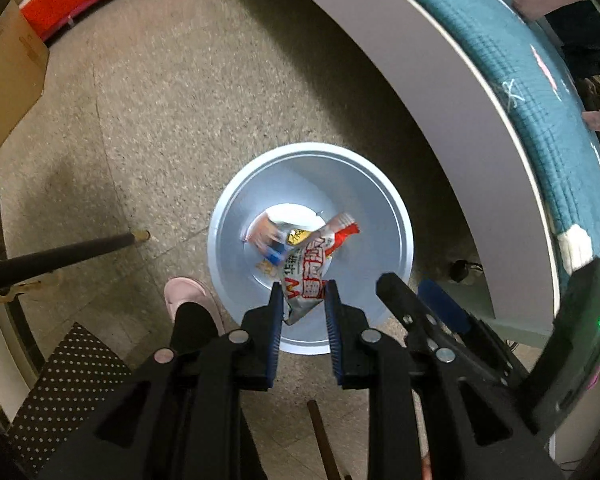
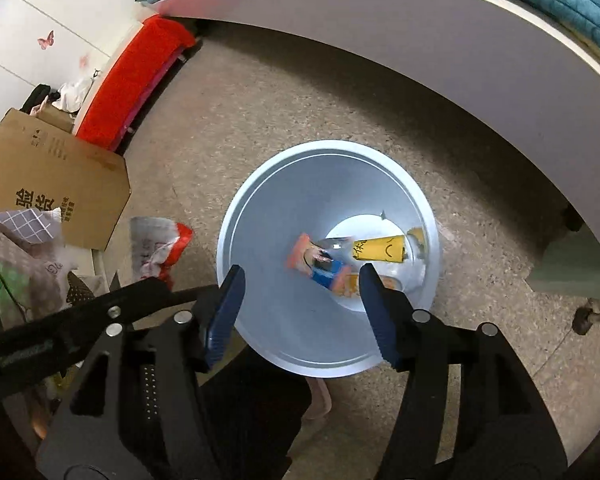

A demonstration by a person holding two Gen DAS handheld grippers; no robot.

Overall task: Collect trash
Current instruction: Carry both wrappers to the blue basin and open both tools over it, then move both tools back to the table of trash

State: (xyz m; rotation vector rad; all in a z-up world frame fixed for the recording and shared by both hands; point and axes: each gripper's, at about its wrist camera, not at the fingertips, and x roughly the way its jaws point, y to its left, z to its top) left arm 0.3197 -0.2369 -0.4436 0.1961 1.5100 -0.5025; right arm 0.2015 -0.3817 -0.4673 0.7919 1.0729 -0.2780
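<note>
A pale blue round trash bin (image 1: 384, 216) stands on the floor by the bed; it also shows in the right wrist view (image 2: 284, 208). My left gripper (image 1: 303, 296) is shut on a red and white snack wrapper (image 1: 312, 272) and holds it above the bin; the wrapper also shows in the right wrist view (image 2: 160, 248). My right gripper (image 2: 298, 280) is open and empty above the bin. In the bin lie an orange and blue wrapper (image 2: 320, 266) and a yellow package (image 2: 380, 250).
A white bed frame (image 2: 420, 40) with a teal quilt (image 1: 520, 92) curves along the right. A cardboard box (image 2: 56, 184) and a red bench (image 2: 132, 80) stand at the left. My pink slipper (image 1: 192, 296) is beside the bin. A dark chair leg (image 1: 68, 256) crosses the floor.
</note>
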